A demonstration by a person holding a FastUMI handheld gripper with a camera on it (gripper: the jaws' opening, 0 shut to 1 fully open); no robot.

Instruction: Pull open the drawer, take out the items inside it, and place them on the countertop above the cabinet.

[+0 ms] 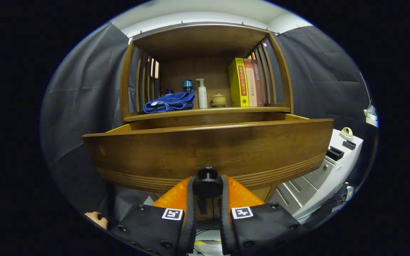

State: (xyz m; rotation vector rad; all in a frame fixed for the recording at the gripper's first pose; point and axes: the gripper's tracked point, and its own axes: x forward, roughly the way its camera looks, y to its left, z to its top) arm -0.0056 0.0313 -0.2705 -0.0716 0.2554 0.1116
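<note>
So the gripper (208,185) has both fingers pinched onto the dark round knob (208,183) of the drawer (208,153), one finger pressing on each side of it. The knob sits at the middle of the drawer front, down near its lower edge, just above the grooved trim that runs along the bottom.

The drawer is pulled out from the cabinet, with its wooden front right up close ahead of the fingers. You can see its side walls running back toward the cabinet body, but the inside is hidden behind the front panel from here, so I can't tell what's in it.

Just above and behind the drawer is the countertop (176,114), which is the floor of an open wooden shelf with slatted sides. At its left end lies a folded blue towel (170,102), with a small dark blue cup (187,86) behind it near the back. Around the middle stands a white pump bottle (202,93), and just beside it is a small tan lidded pot (219,100) on a saucer. Toward the right end a few books (246,82) stand upright, the yellow one closest to the pot.

Off to the right of the cabinet, lower down, there's a white drawer unit (319,177). Beside the left finger, a bit of a person's hand (97,219) shows.
</note>
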